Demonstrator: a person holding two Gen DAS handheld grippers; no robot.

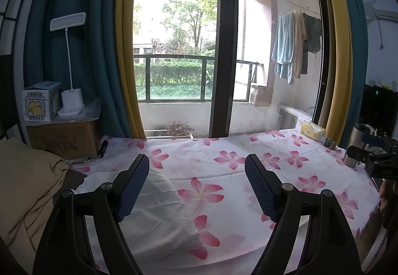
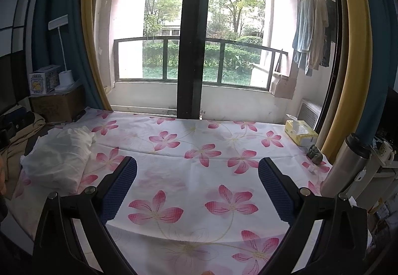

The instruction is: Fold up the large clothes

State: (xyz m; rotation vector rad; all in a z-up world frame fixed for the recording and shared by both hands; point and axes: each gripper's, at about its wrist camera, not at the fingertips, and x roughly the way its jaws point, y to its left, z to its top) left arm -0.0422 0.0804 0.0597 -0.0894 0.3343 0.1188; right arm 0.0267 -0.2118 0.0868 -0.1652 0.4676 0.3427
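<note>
A white garment (image 1: 159, 210) lies bunched on the left part of the flowered tablecloth (image 1: 223, 150); in the right wrist view it (image 2: 59, 158) sits at the far left of the cloth (image 2: 199, 150). My left gripper (image 1: 196, 188) is open and empty, raised above the table, with its left finger over the garment's upper edge. My right gripper (image 2: 197, 190) is open and empty above the bare middle of the cloth, well to the right of the garment. The right gripper's body also shows at the right edge of the left wrist view (image 1: 378, 160).
A tan cloth (image 1: 27, 188) lies left of the table. A cardboard box (image 1: 64, 138) with a desk lamp (image 1: 71, 100) stands at the back left. A yellow tissue pack (image 2: 301, 133), a small dark object (image 2: 314, 154) and a steel flask (image 2: 345, 165) stand at the right. A window is behind.
</note>
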